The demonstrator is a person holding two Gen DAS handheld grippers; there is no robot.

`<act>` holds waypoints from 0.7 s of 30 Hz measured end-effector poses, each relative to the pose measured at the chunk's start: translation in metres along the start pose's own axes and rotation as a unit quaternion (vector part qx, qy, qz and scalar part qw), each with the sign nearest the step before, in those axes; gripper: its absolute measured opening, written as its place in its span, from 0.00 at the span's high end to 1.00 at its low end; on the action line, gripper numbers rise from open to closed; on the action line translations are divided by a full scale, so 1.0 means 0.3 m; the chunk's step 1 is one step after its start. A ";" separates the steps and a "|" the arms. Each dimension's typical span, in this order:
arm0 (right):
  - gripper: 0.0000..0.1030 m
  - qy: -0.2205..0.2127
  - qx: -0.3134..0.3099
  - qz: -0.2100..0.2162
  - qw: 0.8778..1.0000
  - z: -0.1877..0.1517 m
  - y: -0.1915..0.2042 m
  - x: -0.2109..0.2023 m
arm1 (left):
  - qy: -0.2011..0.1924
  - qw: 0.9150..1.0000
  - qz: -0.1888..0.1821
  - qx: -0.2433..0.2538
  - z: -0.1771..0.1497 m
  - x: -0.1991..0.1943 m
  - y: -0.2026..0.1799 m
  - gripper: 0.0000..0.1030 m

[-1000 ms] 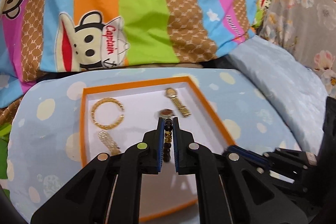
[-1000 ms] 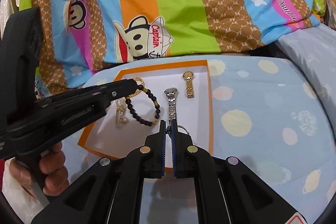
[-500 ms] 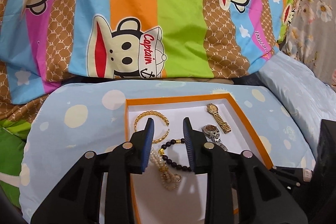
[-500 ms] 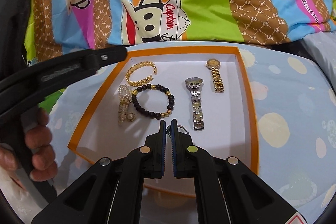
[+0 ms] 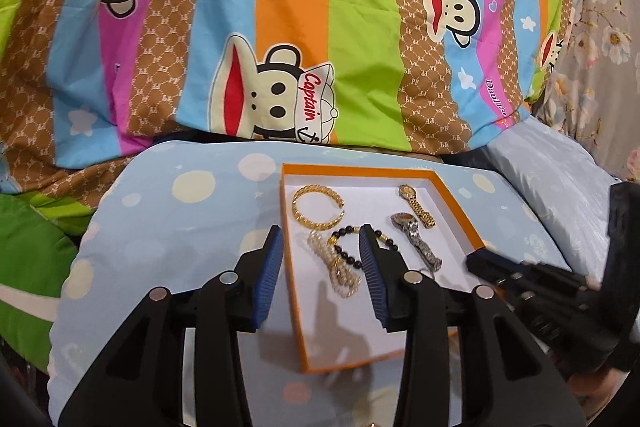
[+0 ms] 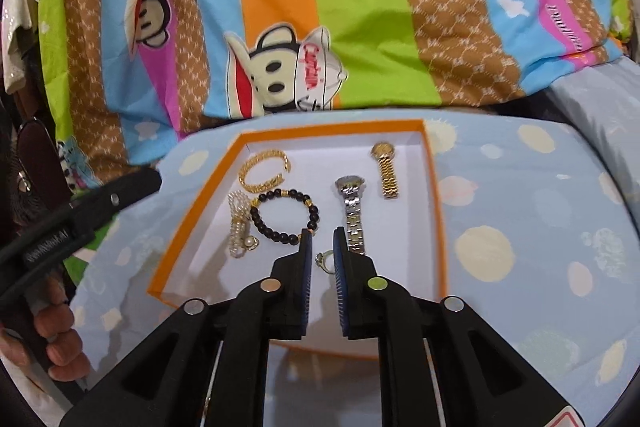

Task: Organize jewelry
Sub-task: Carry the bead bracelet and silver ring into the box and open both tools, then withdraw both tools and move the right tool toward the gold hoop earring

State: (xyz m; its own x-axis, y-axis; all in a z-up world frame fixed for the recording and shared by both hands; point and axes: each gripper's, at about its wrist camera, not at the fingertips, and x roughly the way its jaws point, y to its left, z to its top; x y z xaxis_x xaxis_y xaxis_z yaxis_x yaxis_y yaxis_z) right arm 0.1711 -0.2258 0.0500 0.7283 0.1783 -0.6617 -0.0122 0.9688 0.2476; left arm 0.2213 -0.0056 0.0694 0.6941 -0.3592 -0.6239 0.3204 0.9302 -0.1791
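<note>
Right gripper, lower centre of its frame: jaws parted a little, a small ring lying between them, apparently resting on the tray floor rather than pinched. Judgement: ring just set down or about to be taken; cannot tell which.

Left gripper: jaws spread wide, empty, hovering over the tray's near left edge.

Orange-rimmed tray, centre frame, on spotted blue cushion. Pieces are spaced apart, probably for sorting:
- gold bangle, upper left
- pearl strand
- black bead bracelet, centre
- silver watch
- gold watch, upper right
</note>
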 end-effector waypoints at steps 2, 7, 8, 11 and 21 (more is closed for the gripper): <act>0.79 -0.009 0.011 -0.002 1.000 -0.030 -0.020 -0.070 | 0.000 1.000 0.006 0.001 -0.034 -0.039 0.004 0.63; 0.79 -0.018 0.016 -0.037 0.999 -0.137 -0.055 -0.206 | 0.017 1.000 0.011 0.002 -0.139 -0.099 -0.001 0.63; 0.79 -0.017 0.019 -0.042 0.999 -0.158 -0.062 -0.225 | 0.020 1.000 0.015 0.005 -0.170 -0.113 -0.007 0.63; 0.74 -0.013 0.030 -0.053 0.998 -0.233 -0.086 -0.280 | 0.034 0.999 0.015 0.007 -0.249 -0.143 -0.021 0.63; 0.69 0.025 0.043 -0.082 0.995 -0.421 -0.123 -0.314 | 0.070 0.997 0.008 -0.009 -0.427 -0.197 -0.066 0.63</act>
State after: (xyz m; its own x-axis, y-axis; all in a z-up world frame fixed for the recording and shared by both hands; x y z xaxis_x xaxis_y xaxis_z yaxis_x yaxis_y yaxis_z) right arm 0.0162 -0.2565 0.0138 0.6805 0.0287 -0.7322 0.1647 0.9677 0.1910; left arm 0.0914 0.0068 0.0122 0.6011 -0.3321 -0.7269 0.2984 0.9370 -0.1814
